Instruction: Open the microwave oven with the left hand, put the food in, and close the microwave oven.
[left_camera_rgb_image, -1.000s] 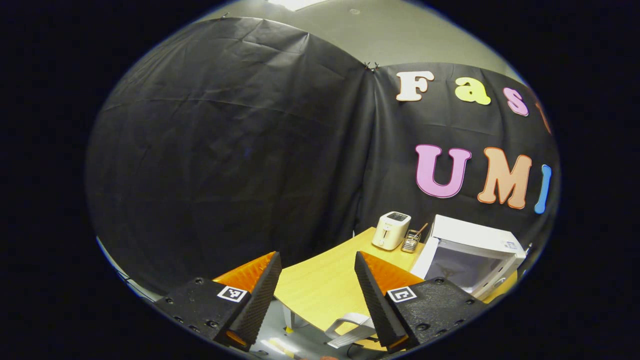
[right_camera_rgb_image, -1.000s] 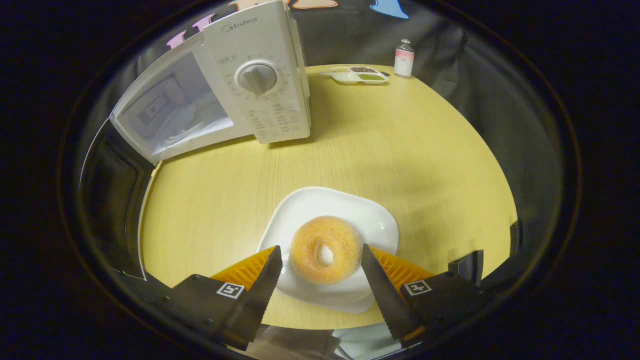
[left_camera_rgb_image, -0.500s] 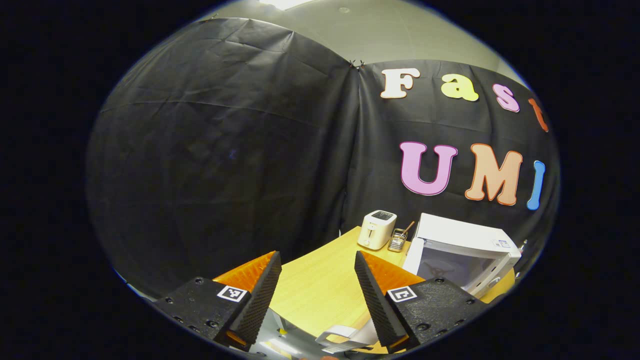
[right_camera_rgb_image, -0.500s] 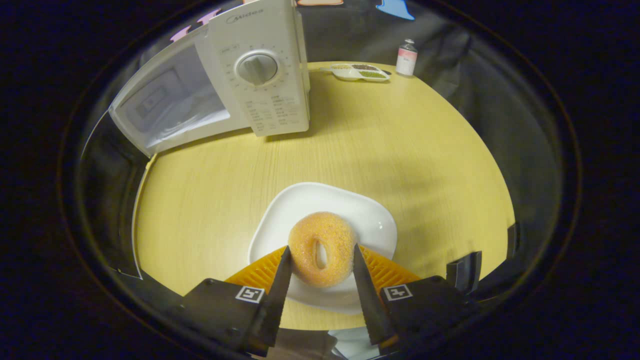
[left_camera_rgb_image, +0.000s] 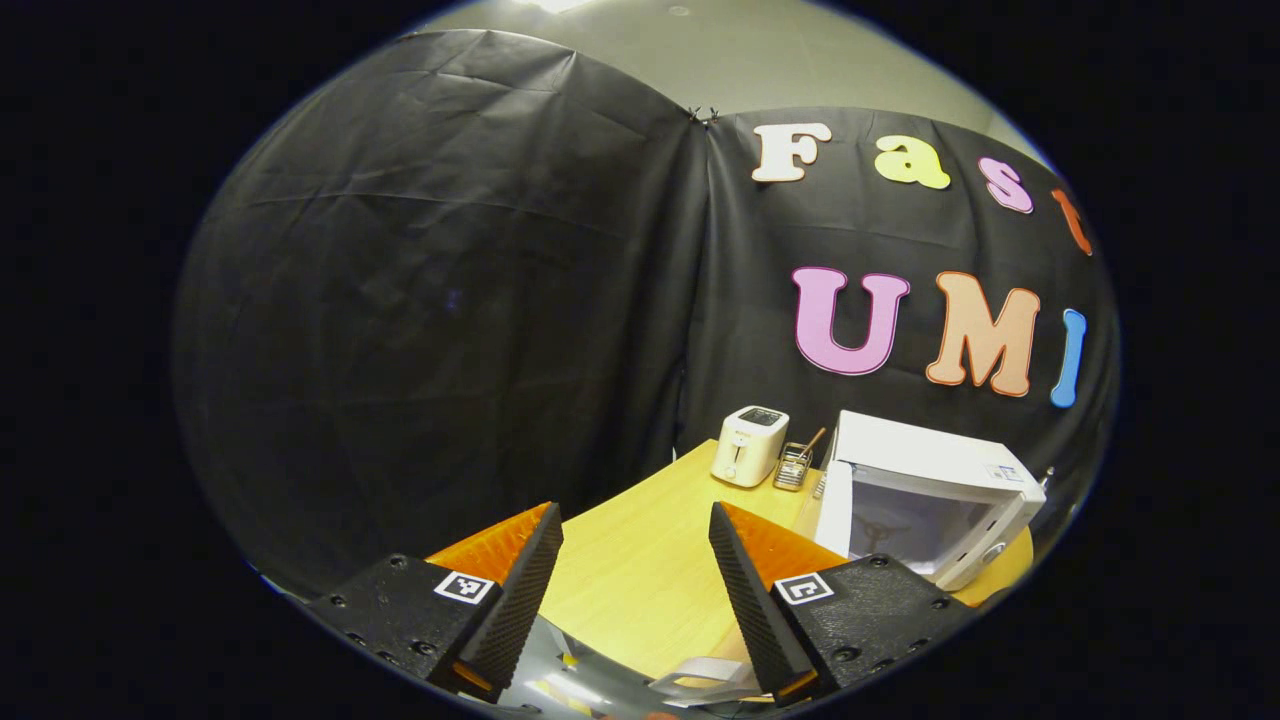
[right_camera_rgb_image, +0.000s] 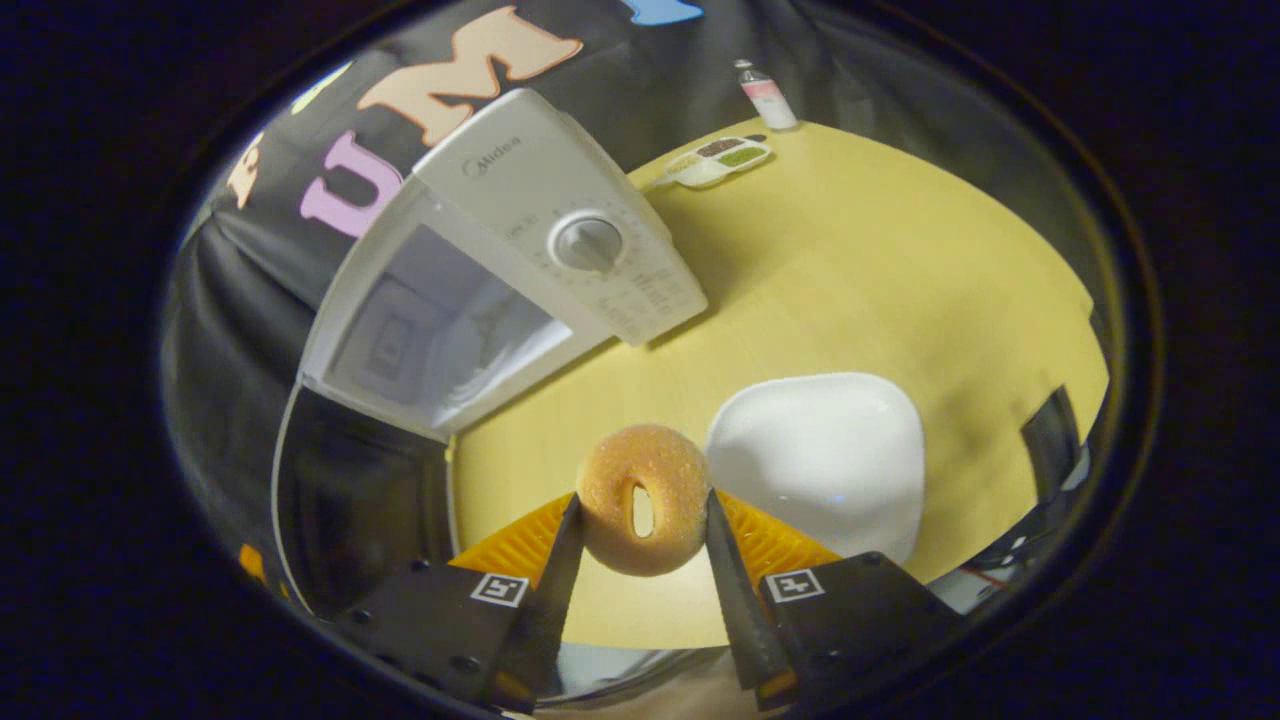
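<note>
In the right gripper view, my right gripper (right_camera_rgb_image: 640, 555) is shut on a sugared doughnut (right_camera_rgb_image: 642, 510), which hangs above the yellow table and left of its bare white plate (right_camera_rgb_image: 815, 460). The white microwave oven (right_camera_rgb_image: 560, 250) stands behind with its door (right_camera_rgb_image: 345, 490) swung open to the left and its cavity (right_camera_rgb_image: 440, 335) showing. In the left gripper view, my left gripper (left_camera_rgb_image: 630, 590) is open with nothing between its fingers, held off the table's left end. The microwave (left_camera_rgb_image: 925, 490) sits far to its right, door (left_camera_rgb_image: 832, 510) open.
A white toaster (left_camera_rgb_image: 748, 446) and a small wire holder (left_camera_rgb_image: 795, 468) stand at the table's far left corner. A divided condiment dish (right_camera_rgb_image: 715, 160) and a small bottle (right_camera_rgb_image: 765, 95) sit at the table's far edge, beyond the microwave.
My right gripper closed on the doughnut, lifted it off the plate and swung left towards the open microwave. The left gripper drifted slightly and stays open.
</note>
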